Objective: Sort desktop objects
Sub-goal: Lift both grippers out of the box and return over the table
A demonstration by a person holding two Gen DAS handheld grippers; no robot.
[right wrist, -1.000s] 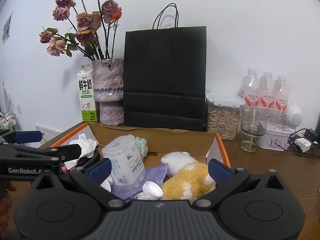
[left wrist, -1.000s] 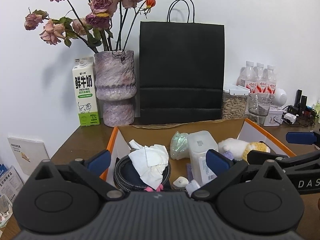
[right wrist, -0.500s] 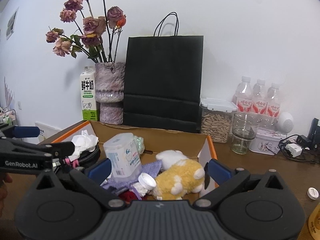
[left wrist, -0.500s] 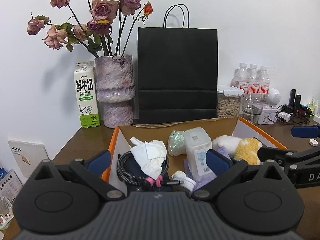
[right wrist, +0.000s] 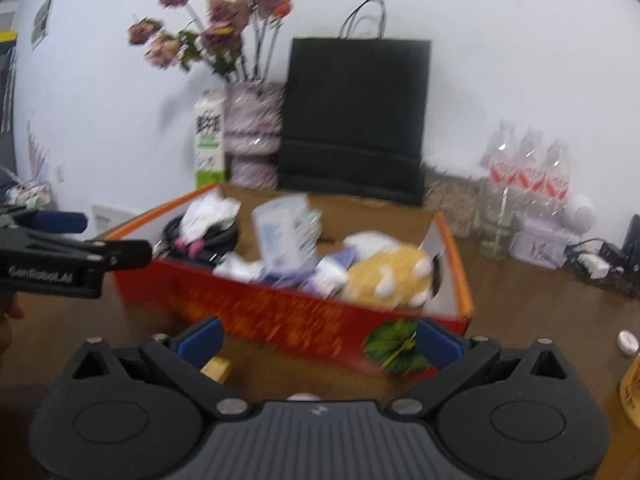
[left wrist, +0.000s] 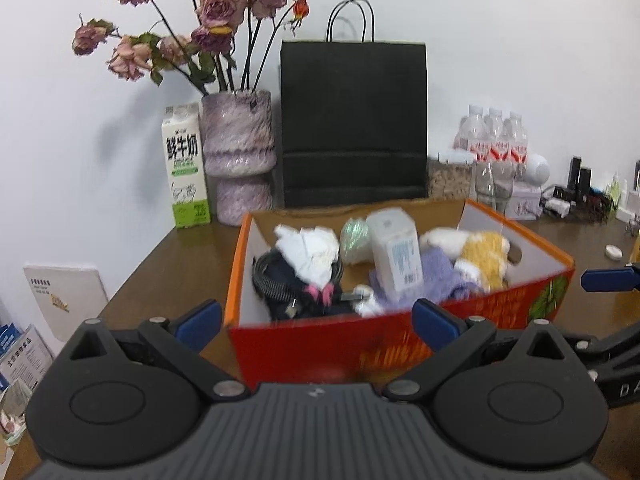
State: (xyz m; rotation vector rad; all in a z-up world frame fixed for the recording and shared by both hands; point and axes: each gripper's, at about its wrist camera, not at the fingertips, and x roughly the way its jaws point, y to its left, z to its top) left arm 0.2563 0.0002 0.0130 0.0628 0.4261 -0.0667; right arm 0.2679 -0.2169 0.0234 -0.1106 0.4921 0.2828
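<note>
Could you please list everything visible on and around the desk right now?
Box: one, red and orange, desk centre.
Plush: one, yellow and white, right in box.
Tub: one, white, middle of box.
Tissue: one, white, on cable.
Cable: one coil, black, left in box.
Cloth: one, purple, under tub.
Bag: one, black, behind box.
Vase: one, mauve, with dried roses, left of bag.
Milk carton: one, white and green, left of vase.
Bottles: three, clear with red labels, back right.
Desk: brown.
Left gripper: fingers blue, open.
Right gripper: fingers blue, open.
</note>
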